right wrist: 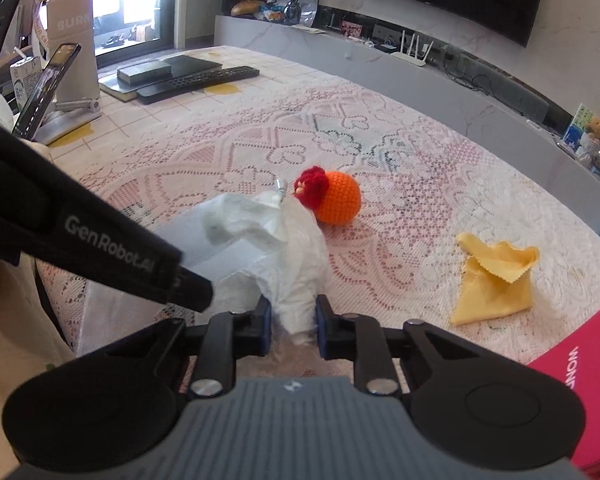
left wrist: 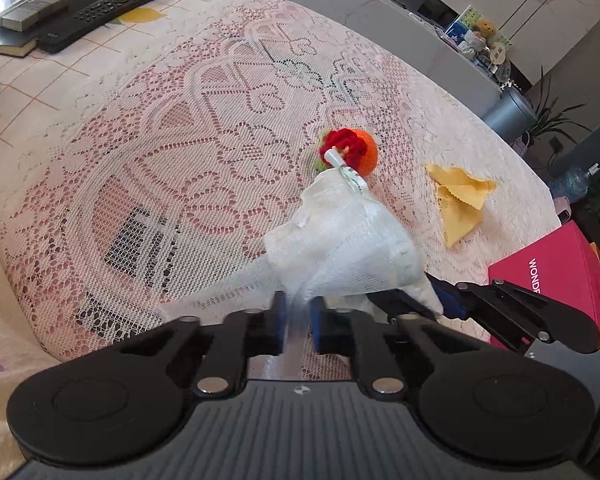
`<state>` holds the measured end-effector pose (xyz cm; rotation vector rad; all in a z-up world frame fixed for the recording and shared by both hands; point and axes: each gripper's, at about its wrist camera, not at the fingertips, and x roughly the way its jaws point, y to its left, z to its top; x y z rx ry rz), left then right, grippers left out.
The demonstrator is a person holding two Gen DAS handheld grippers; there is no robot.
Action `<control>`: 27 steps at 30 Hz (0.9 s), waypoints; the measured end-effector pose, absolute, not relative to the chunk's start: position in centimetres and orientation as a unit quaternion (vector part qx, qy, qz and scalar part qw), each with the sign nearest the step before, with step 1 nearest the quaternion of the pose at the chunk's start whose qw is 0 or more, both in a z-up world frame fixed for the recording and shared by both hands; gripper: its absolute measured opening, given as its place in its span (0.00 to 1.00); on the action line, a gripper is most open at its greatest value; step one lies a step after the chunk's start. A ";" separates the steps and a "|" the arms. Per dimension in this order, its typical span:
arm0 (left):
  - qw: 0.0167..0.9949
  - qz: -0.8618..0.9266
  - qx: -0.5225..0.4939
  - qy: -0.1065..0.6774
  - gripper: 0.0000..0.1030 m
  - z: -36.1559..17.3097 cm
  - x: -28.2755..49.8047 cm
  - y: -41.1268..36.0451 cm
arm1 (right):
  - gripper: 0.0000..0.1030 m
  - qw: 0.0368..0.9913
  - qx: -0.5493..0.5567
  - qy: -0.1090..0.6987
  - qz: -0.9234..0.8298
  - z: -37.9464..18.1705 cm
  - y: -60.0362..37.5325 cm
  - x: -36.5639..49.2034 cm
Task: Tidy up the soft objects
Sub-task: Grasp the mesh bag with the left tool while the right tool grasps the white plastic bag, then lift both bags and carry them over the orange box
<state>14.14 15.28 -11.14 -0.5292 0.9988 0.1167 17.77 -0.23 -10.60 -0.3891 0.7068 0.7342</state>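
A white mesh drawstring bag (left wrist: 340,248) is lifted off the lace tablecloth (left wrist: 160,168), its cord stopper pointing toward a crocheted orange ball with a red flower (left wrist: 352,148). My left gripper (left wrist: 298,320) is shut on the bag's near edge. My right gripper (left wrist: 440,300) comes in from the right and pinches the bag's other side. In the right wrist view the bag (right wrist: 292,248) bulges between the blue pads of my right gripper (right wrist: 292,316), which press on it. My left gripper's black body (right wrist: 192,288) reaches in from the left. The orange ball (right wrist: 336,200) lies just beyond the bag.
A crumpled yellow cloth (right wrist: 496,284) lies to the right on the lace. A pink-red box (right wrist: 580,380) sits at the table's near right edge. A remote (right wrist: 200,80) and books are at the far left, with a phone on a stand (right wrist: 46,88).
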 end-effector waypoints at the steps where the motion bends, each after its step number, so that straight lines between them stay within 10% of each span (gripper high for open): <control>1: 0.845 0.055 -0.248 0.470 0.04 -11.0 14.0 15.2 | 0.18 0.856 -0.181 0.338 0.348 -10.4 -0.5 17.7; 27: 0.909 -0.001 -0.235 0.345 0.01 -1.9 7.5 10.4 | 0.18 0.923 -0.078 0.291 0.238 -0.6 -11.6 10.4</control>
